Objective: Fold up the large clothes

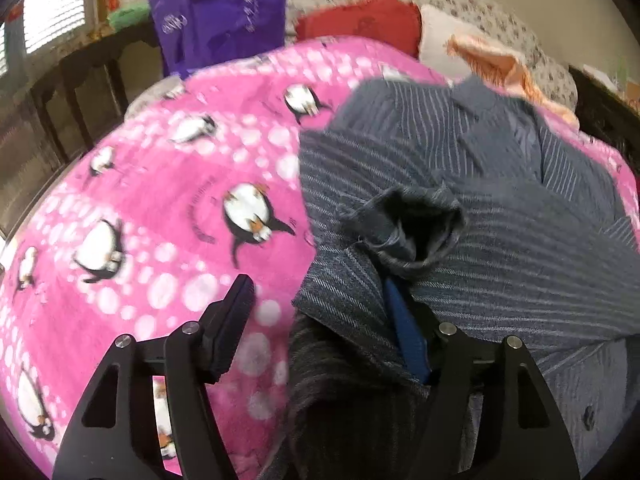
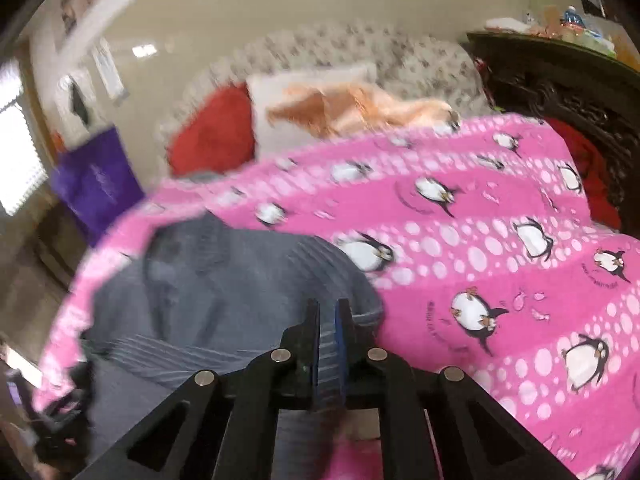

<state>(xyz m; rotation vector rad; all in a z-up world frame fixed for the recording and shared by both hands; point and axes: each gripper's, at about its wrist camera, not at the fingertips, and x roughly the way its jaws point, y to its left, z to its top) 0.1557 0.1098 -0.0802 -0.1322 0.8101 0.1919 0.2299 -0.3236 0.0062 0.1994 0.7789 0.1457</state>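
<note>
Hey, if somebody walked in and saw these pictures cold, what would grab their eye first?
The bright pink penguin blanket covering the bed, filling both views. Next, the grey striped jacket lying on it, an open cuff near the left gripper. The right gripper pinches its fabric.

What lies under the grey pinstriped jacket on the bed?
The grey pinstriped jacket lies spread on a pink fleece blanket with penguins, which shows on both sides of it. Whatever the jacket covers, and what is beneath the blanket, is hidden.

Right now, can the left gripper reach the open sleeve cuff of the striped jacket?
Probably yes. The left gripper is open, and the sleeve cuff lies just ahead of its fingers, with nothing over it.
</note>
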